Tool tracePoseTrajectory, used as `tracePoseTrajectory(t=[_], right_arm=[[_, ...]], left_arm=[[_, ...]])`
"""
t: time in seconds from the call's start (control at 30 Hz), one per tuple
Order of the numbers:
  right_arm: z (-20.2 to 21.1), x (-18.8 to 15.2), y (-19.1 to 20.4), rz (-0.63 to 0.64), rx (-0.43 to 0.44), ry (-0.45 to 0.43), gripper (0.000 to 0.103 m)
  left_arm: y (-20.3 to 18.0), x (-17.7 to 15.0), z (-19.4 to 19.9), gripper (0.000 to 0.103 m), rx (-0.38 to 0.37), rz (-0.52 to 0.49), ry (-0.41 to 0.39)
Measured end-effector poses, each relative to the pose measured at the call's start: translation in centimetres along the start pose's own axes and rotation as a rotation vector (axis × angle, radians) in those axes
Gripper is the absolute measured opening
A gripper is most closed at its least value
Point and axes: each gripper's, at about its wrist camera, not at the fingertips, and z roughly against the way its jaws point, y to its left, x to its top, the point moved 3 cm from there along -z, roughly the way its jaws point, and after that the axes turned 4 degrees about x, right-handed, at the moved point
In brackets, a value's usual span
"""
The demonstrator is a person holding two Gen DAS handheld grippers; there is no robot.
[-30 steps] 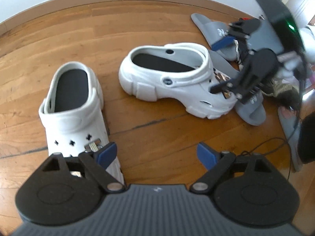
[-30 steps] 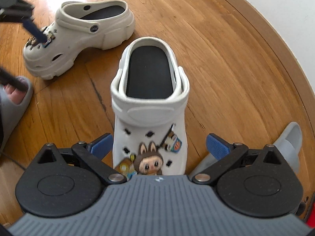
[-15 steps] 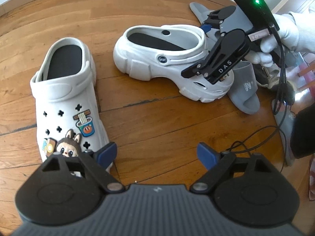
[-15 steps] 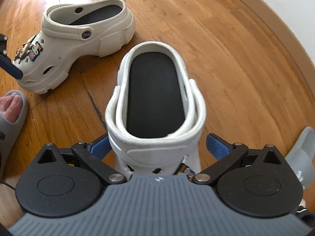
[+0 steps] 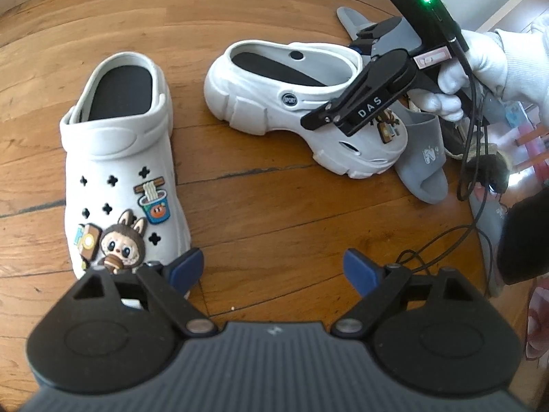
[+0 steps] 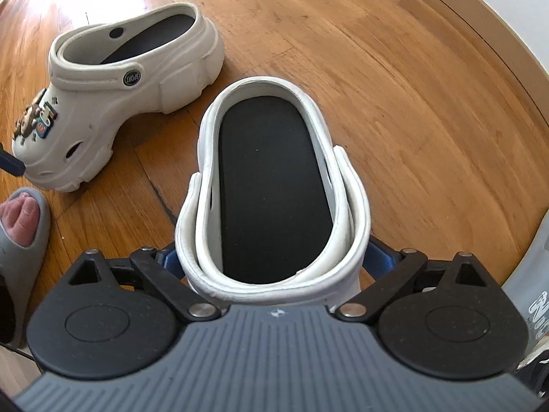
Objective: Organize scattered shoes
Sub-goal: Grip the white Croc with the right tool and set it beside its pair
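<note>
Two white clogs with cartoon charms lie on the wood floor. In the left wrist view one clog (image 5: 120, 158) stands at the left with its toe beside my open, empty left gripper (image 5: 274, 267). The second clog (image 5: 295, 106) lies farther right, and my right gripper (image 5: 346, 103) straddles its front. In the right wrist view that clog (image 6: 274, 185) fills the space between my right gripper's blue pads (image 6: 375, 259), which sit against its sides. The first clog (image 6: 130, 89) shows at upper left.
Grey slides (image 5: 425, 158) and other shoes lie in a pile behind the second clog at the right. A black cable (image 5: 446, 237) trails on the floor. A foot in a grey slide (image 6: 20, 226) stands at left. A curved baseboard (image 6: 480, 34) runs along the far side.
My right gripper has moved down over the second clog until the shoe sits between its pads. My left gripper has pulled back from the first clog, showing its whole top.
</note>
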Motion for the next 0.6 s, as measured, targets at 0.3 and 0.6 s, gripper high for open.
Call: tracePoseTrajectory(t=[0.3,0.6], right_arm=[[-0.04,0.39,0.20,-0.040,-0.024,0.018,0.094],[0.21,0.09,0.12,-0.220,-0.024,0.021,0.093]], left_arm=[[0.08,0.33,-0.29,0.088,-0.023,0.024,0.003],[0.83,0.21,-0.03,0.088,-0.019,0.047,-0.008]])
